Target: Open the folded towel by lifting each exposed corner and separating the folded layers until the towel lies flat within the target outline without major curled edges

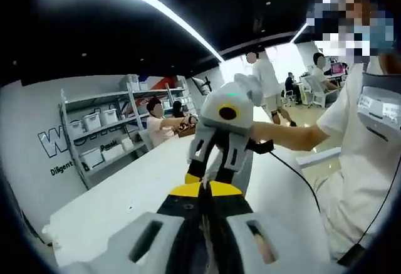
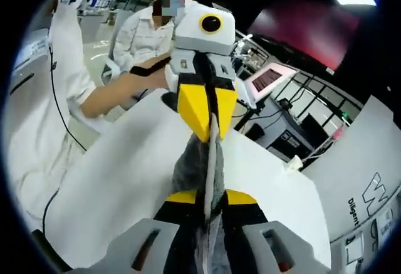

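two tongs [image 1: 203, 189] [image 2: 210, 202] pinching towel [image 2: 197, 161], apparently taut

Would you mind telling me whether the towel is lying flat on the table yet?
No. The grey towel hangs bunched and stretched in the air between the right tool and the left tool, above the white table.

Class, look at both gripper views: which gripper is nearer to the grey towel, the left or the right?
Neither: the left gripper and the right gripper both pinch the towel, stretched between them above the white table.
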`<state>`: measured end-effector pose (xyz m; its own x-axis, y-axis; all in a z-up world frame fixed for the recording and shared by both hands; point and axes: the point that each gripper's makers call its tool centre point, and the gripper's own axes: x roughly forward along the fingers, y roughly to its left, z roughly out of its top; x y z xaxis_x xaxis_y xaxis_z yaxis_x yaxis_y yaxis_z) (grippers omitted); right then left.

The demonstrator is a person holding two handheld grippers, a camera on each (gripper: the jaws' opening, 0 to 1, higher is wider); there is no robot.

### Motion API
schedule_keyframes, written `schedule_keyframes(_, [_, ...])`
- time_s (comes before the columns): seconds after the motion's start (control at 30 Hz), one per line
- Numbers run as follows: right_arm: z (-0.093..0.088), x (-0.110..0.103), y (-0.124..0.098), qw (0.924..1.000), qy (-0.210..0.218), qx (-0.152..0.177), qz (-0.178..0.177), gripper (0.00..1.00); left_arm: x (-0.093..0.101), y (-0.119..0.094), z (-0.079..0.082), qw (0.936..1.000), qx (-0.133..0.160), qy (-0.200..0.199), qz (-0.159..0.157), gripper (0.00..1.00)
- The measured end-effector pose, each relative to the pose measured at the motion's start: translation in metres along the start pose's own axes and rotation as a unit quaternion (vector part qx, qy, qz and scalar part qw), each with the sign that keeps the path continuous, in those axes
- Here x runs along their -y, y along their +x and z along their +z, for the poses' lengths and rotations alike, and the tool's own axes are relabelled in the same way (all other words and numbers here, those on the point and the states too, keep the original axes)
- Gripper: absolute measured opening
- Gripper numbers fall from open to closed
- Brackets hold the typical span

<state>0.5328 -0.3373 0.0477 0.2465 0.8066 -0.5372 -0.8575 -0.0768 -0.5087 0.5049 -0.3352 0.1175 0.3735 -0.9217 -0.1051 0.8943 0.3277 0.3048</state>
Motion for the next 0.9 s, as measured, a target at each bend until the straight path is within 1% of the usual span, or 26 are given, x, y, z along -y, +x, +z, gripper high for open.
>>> schedule_keyframes(0.1, [-0.005, -0.007, 0.002, 0.9997, 0.008, 0.008, 0.022, 0.01, -0.001, -0.001, 0.001, 1.0, 0.002, 0.008, 0.003, 0.02])
schedule_keyframes(0.13, [-0.007, -0.005, 0.002, 0.9996, 0.016, 0.01, 0.02, 0.0, -0.002, -0.002, 0.001, 0.9999, 0.001, 0.01, 0.005, 0.02])
schedule_keyframes(0.23, [-0.018, -0.001, 0.003, 0.9997, 0.019, 0.003, 0.013, 0.0, -0.003, -0.003, 0.002, 0.9999, 0.003, 0.015, 0.008, 0.02])
schedule_keyframes(0.37, [-0.03, 0.001, 0.002, 0.9992, 0.035, 0.004, 0.017, 0.0, -0.004, -0.005, 0.005, 0.9997, 0.008, 0.022, 0.01, 0.02])
schedule_keyframes(0.4, [-0.034, 0.003, 0.002, 0.9992, 0.038, 0.0, 0.01, 0.0, -0.003, -0.005, 0.007, 0.9996, 0.01, 0.023, 0.011, 0.02])
schedule_keyframes(0.47, [-0.041, 0.007, 0.001, 0.9993, 0.037, -0.009, 0.004, 0.01, -0.003, -0.008, 0.012, 0.9994, 0.019, 0.028, 0.013, 0.02])
schedule_keyframes(0.53, [-0.047, 0.007, -0.001, 0.9989, 0.044, -0.017, 0.006, 0.0, -0.003, -0.012, 0.017, 0.999, 0.027, 0.031, 0.017, 0.02])
schedule_keyframes(0.6, [-0.054, 0.009, -0.003, 0.9987, 0.043, -0.027, -0.002, 0.0, -0.004, -0.018, 0.023, 0.9984, 0.041, 0.032, 0.023, 0.02])
schedule_keyframes(0.67, [-0.059, 0.01, -0.005, 0.9986, 0.044, -0.028, -0.006, 0.0, -0.005, -0.023, 0.027, 0.9979, 0.047, 0.035, 0.029, 0.02])
schedule_keyframes(0.77, [-0.064, 0.011, -0.009, 0.9978, 0.062, -0.02, -0.006, 0.0, -0.008, -0.024, 0.024, 0.9978, 0.04, 0.037, 0.038, 0.02])
schedule_keyframes(0.83, [-0.07, 0.013, -0.011, 0.9975, 0.064, -0.026, -0.014, 0.0, -0.011, -0.024, 0.021, 0.9978, 0.035, 0.037, 0.042, 0.02])
schedule_keyframes(0.9, [-0.074, 0.012, -0.012, 0.997, 0.069, -0.03, -0.015, 0.0, -0.012, -0.024, 0.021, 0.9979, 0.037, 0.035, 0.041, 0.02])
